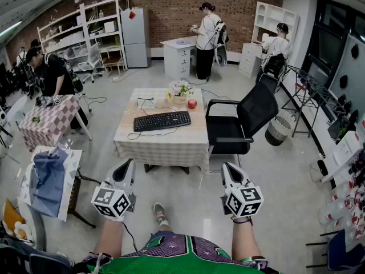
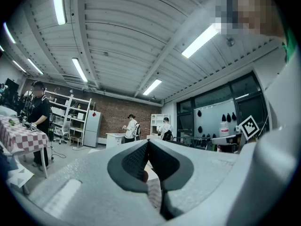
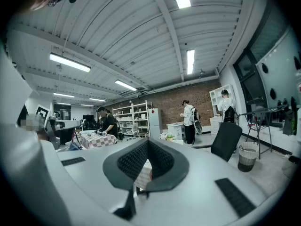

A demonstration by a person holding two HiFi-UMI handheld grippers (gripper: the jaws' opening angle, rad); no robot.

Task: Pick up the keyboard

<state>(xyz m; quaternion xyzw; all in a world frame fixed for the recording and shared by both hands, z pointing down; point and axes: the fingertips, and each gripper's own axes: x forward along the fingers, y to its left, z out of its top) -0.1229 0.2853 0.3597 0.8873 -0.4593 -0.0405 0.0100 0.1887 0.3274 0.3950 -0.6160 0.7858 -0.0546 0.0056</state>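
Note:
A black keyboard (image 1: 162,120) lies on a low table (image 1: 162,141) covered with a pale checked cloth, in the head view's middle. Its cable trails off to the left front. My left gripper (image 1: 128,165) and right gripper (image 1: 227,168) are held level well short of the table, one on each side of my body, both shut and empty. In the left gripper view the jaws (image 2: 148,142) meet at the tip, and in the right gripper view they (image 3: 147,142) also meet with nothing between them. The keyboard does not show in either gripper view.
On the table behind the keyboard are a red apple (image 1: 192,104), a small flower pot (image 1: 181,93) and a white box (image 1: 146,103). A black office chair (image 1: 242,121) stands right of the table, a basket (image 1: 278,129) beyond it. A checked side table (image 1: 48,121) and several people stand around.

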